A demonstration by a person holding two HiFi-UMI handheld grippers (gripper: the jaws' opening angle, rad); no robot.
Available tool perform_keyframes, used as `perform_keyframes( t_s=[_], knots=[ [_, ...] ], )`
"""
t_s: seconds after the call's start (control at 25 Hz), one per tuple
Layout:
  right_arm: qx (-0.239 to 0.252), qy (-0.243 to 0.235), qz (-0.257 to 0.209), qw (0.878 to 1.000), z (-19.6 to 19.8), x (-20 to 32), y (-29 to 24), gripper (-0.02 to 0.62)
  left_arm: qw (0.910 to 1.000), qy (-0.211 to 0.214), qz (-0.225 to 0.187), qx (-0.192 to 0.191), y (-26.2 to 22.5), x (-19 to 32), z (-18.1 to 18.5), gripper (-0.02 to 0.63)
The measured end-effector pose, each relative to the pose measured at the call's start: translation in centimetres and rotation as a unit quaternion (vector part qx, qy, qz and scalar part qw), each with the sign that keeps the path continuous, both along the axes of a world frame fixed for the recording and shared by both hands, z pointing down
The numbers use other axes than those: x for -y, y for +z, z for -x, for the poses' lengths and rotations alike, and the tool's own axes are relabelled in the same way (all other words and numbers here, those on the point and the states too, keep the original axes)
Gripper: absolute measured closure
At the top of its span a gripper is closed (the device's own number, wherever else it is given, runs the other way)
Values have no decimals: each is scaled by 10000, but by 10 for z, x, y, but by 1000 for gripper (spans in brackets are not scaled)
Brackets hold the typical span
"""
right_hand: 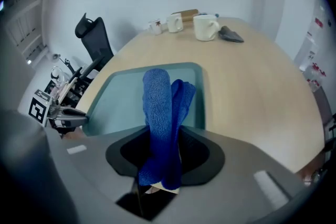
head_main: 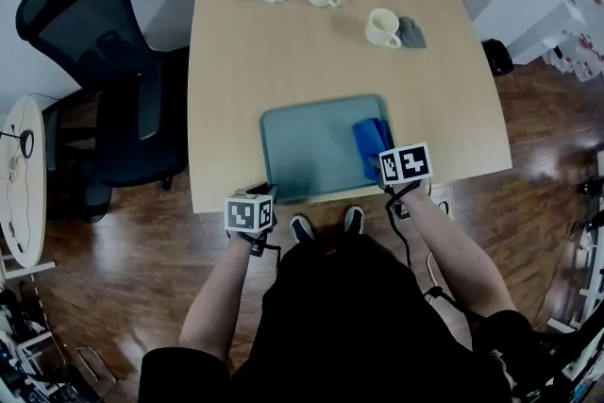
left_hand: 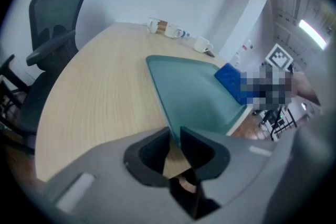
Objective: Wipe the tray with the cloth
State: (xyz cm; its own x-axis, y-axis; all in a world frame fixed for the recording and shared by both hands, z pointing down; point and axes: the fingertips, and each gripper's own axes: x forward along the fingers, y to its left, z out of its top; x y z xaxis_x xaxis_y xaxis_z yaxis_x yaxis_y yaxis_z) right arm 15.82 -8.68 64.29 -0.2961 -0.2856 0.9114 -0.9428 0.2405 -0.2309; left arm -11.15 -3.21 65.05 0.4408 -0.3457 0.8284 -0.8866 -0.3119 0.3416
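- Blue cloth (right_hand: 160, 107) clamped in right gripper (right_hand: 164, 139), draped over right side of teal tray (head_main: 311, 156).
- Near-left tray rim pinched shut in left gripper (left_hand: 175, 136).

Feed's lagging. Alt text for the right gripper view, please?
The right gripper is shut on a blue cloth that reaches out over a teal tray on a wooden table. Three mugs stand at the table's far end.
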Motion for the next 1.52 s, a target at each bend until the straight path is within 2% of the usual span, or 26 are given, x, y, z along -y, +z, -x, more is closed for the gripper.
perform_keyframes(
  t_s=[0.16, 0.32, 0.44, 0.84, 1.0, 1.12, 1.28, 1.4, 1.52],
  knots=[
    [-259, 165, -161, 9994, -42, 3, -2, 448, 10000, -36, 7, 2, 0, 1, -2, 540],
    [-185, 187, -133, 9996, -33, -1, -1, 448, 9997, -164, -6, -154, -1, 2, -2, 541],
    [-217, -153, -120, 9996, 3, 0, -2, 448, 9995, -221, 4, -203, -2, 2, -1, 546],
    [322, -1458, 26, 9888, 182, -15, -5, 448, 9994, -275, -49, -189, -8, 5, 3, 546],
    [519, -1738, 52, 9834, 231, -22, -6, 448, 9993, -250, -40, -290, -9, 5, 6, 546],
    [661, -1882, 85, 9799, 251, -25, -5, 448, 9993, -194, -16, -333, -8, 4, 7, 546],
    [601, -1876, 133, 9803, 231, -22, -5, 448, 9993, -142, 13, -336, -7, 4, 11, 546],
    [480, -1574, 217, 9861, 179, -19, -2, 448, 9992, -134, 14, -376, -5, 3, 9, 546],
    [389, -1041, 264, 9935, 111, -14, 0, 448, 9991, -174, 25, -397, -4, 2, 6, 546]
  ],
)
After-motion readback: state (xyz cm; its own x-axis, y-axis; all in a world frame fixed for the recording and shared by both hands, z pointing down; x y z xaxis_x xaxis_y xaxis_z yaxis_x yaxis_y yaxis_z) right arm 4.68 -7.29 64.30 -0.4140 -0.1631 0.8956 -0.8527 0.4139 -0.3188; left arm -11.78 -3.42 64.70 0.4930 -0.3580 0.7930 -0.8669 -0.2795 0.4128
